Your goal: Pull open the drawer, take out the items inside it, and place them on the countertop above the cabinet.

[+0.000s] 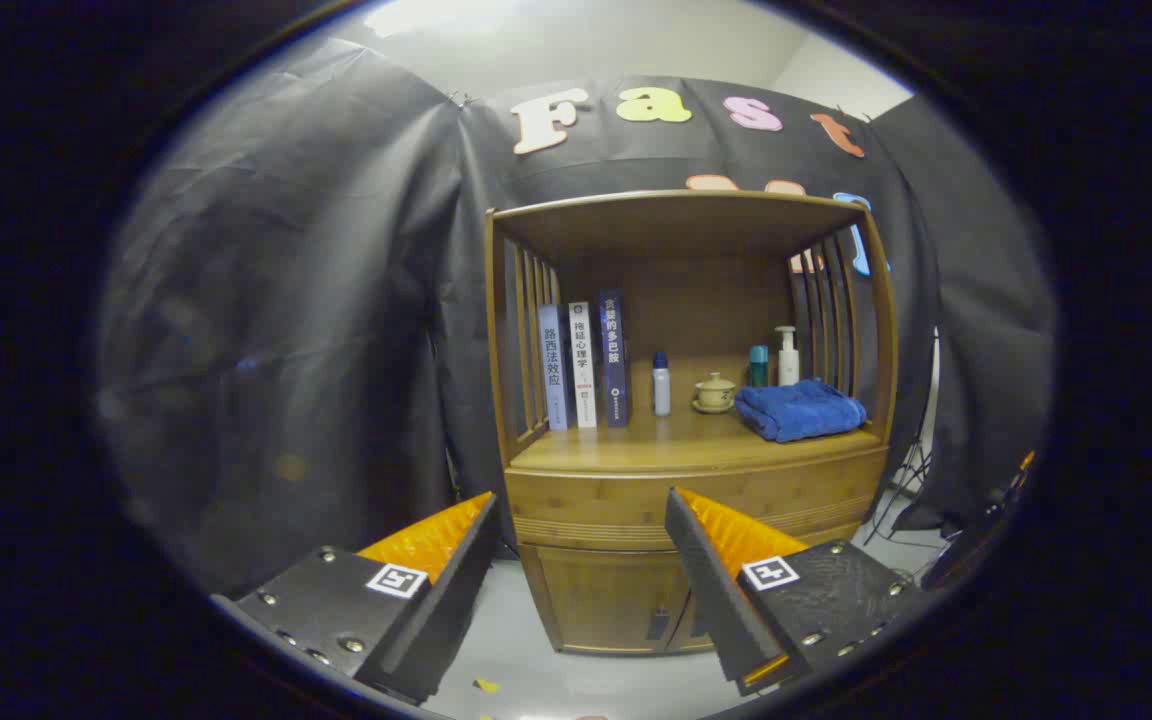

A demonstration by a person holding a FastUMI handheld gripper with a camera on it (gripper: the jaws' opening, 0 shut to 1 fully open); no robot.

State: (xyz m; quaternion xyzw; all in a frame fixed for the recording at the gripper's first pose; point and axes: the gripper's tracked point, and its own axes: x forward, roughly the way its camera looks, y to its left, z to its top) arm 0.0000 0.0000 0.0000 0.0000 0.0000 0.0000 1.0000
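A wooden cabinet [626,590] stands ahead against the black cloth wall. Its drawer front [596,500] sits closed just under the countertop [636,445], beyond my fingers. My gripper [581,505] is open, well short of the cabinet, with nothing between its fingers. The drawer's contents are hidden. On the countertop, inside the open shelf, stand three books [584,365], a small bottle [661,385], a lidded cup on a saucer [714,392], a teal bottle [758,366], a white pump bottle [787,355] and a folded blue towel [800,408].
Below the drawer are two cabinet doors with dark handles [658,625]. Slatted wooden sides [528,340] and a top board enclose the shelf. Grey floor [536,665] lies in front, with small yellow scraps. A tripod leg [901,480] stands to the cabinet's right.
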